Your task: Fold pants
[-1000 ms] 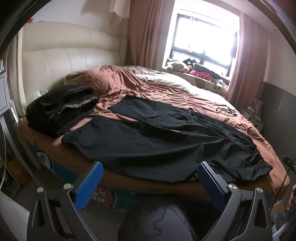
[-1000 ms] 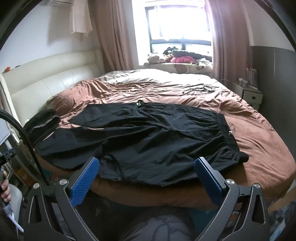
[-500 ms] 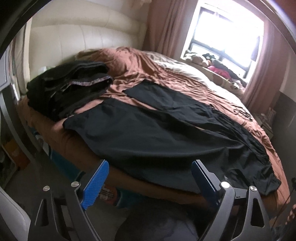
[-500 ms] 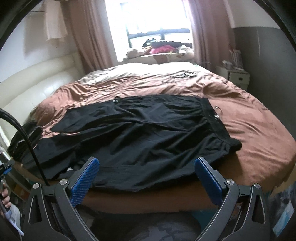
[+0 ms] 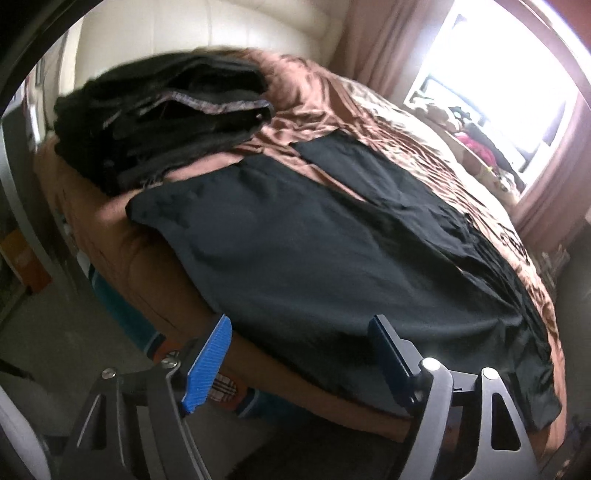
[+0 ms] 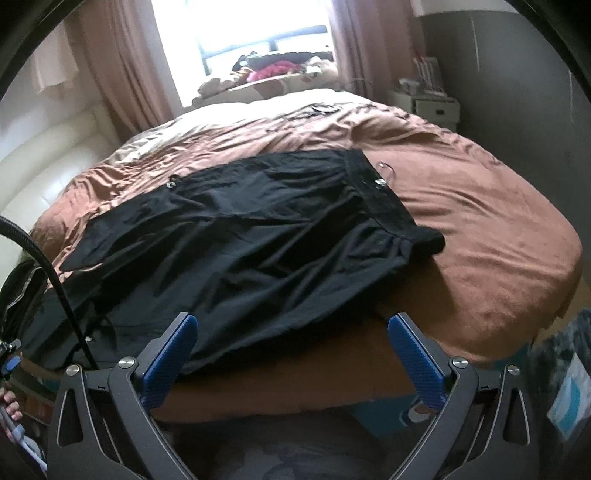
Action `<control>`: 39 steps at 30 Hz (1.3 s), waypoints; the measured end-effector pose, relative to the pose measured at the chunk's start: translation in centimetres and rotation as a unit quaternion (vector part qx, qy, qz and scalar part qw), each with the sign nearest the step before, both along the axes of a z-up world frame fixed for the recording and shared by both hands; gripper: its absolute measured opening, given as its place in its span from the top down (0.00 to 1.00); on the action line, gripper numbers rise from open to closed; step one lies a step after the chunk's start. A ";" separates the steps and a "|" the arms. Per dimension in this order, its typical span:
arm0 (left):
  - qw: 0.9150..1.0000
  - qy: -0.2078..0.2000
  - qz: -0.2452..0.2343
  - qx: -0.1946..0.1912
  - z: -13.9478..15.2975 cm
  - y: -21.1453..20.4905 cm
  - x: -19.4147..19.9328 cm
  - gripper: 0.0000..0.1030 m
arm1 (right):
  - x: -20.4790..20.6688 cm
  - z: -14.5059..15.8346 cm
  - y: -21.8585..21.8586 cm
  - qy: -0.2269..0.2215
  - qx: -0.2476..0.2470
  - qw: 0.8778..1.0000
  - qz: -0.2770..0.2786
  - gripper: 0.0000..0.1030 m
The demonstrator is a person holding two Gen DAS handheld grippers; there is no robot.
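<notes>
Black pants lie spread flat across the brown bed, legs toward the headboard side and waistband toward the foot. My left gripper hovers at the near edge of the lower pant leg; its jaws are closing, the blue pads apart and pressing on no cloth. My right gripper hangs over the near hem of the pants by the bed's edge, its pads wide apart and nothing between them.
A stack of folded dark clothes sits on the bed near the cream headboard. The brown bedspread reaches right. A black cable runs past at left. A white nightstand stands by the wall.
Both grippers have dropped and moved in toward the bed's near edge, so the pants fill more of each view. The left gripper's pads have drawn closer together. The views have rolled.
</notes>
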State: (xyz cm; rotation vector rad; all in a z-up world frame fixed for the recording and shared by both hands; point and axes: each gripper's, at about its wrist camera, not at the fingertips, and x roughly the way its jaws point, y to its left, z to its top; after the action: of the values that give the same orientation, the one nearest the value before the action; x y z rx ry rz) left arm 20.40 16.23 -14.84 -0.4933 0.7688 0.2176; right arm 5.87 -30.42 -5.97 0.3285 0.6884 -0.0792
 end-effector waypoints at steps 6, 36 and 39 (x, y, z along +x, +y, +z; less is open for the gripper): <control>0.998 0.013 0.039 -0.036 -1.4 3.8 0.5 0.26 | 0.5 -0.9 -1.9 0.024 0.028 0.999 -0.019 0.00; 0.986 -0.009 0.117 -0.118 -3.1 14.0 3.8 0.72 | 6.2 -7.4 -13.4 0.020 0.238 0.969 -0.069 0.25; 0.987 -0.004 0.114 -0.114 -3.2 14.2 4.3 0.82 | 6.5 -7.7 -14.4 0.017 0.245 0.967 -0.072 0.35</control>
State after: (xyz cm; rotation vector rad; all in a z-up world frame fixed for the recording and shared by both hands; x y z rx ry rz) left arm 24.65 30.46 -18.00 -0.8002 0.7331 0.3423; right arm 12.36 -44.86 -13.66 0.8538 0.7130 -0.0512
